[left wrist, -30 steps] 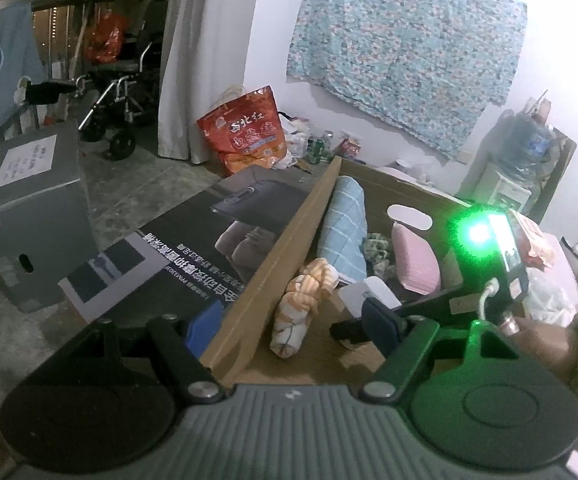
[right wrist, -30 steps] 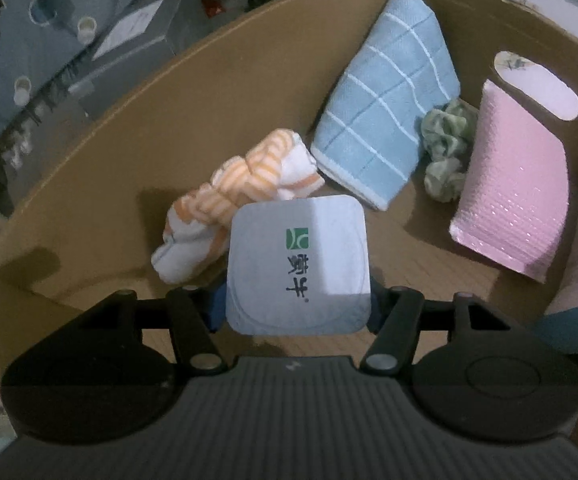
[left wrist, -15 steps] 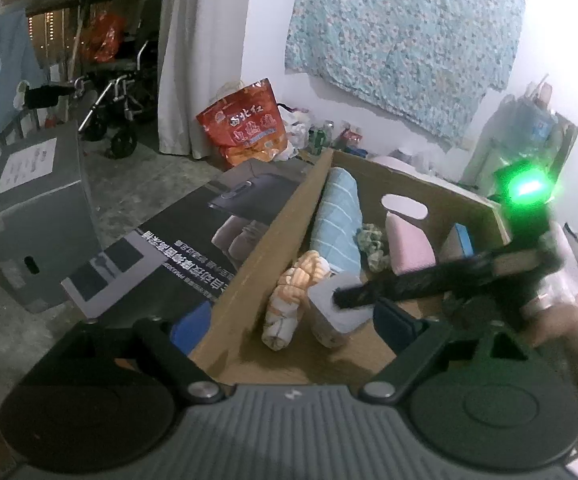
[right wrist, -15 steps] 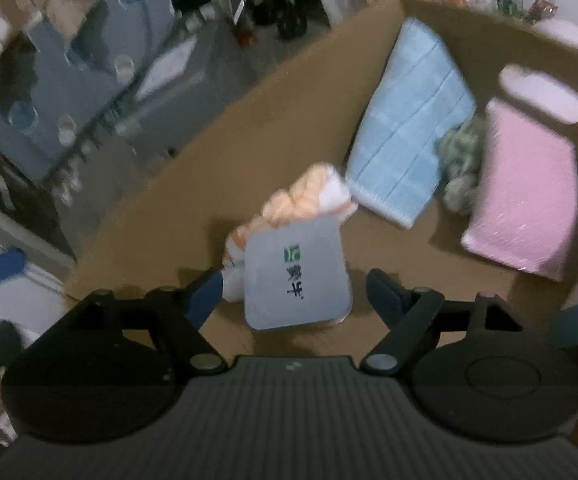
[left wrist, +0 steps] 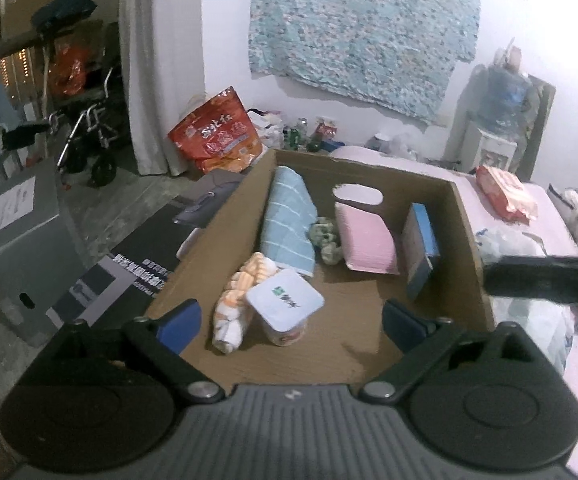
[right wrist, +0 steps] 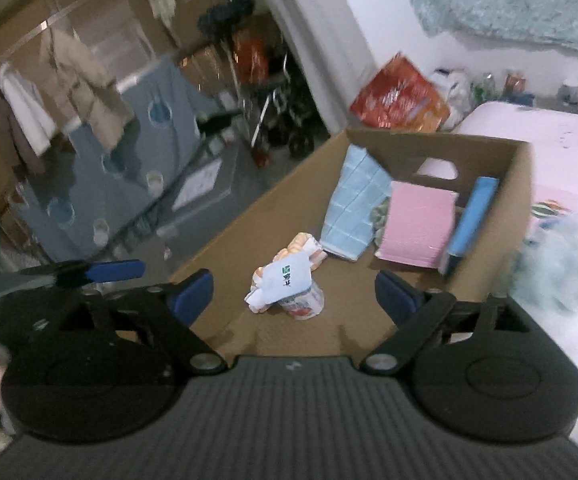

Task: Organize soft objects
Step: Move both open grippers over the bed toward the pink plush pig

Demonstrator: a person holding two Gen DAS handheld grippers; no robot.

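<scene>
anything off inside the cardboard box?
One thing: a foil-lidded yogurt cup, a rigid item, stands tilted in the cardboard box against the orange-and-white knotted cloth. The blue towel, green scrunchie and pink pad look orderly.

yogurt cup (left wrist: 285,308): upright in cardboard box (left wrist: 213,240) | orange-white cloth (left wrist: 237,304): touching it | blue towel (left wrist: 289,216): leaning behind

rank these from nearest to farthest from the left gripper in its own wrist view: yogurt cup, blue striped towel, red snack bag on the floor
1. The yogurt cup, standing on the box floor just ahead of the left gripper, beside the orange-and-white cloth.
2. The blue striped towel, leaning along the box's left wall, deeper in.
3. The red snack bag, outside the box by the curtain.
</scene>
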